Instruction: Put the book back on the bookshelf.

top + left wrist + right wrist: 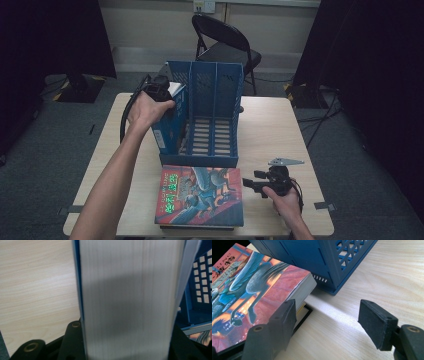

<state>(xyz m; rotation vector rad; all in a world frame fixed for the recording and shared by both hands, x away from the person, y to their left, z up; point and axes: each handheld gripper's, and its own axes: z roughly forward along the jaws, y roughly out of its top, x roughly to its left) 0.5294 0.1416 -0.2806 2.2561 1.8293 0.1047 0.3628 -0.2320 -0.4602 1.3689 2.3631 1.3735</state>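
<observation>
A thick blue book (169,127) stands upright, leaning at the left side of the blue three-slot file rack (216,90). My left gripper (166,97) comes down on its top edge, and the book's white page block (127,290) sits between the two jaws, which are shut on it. A colourful illustrated book (200,197) lies flat at the table's front, on top of a darker book (302,312). My right gripper (246,184) rests just right of it, open, with bare table between the pads and its left pad (287,315) beside the book's corner.
The rack's middle and right slots hold nothing. Light wood table (272,125) stretches bare to the right of the rack (312,255). A black folding chair (225,42) stands behind the table, with dark curtains on both sides.
</observation>
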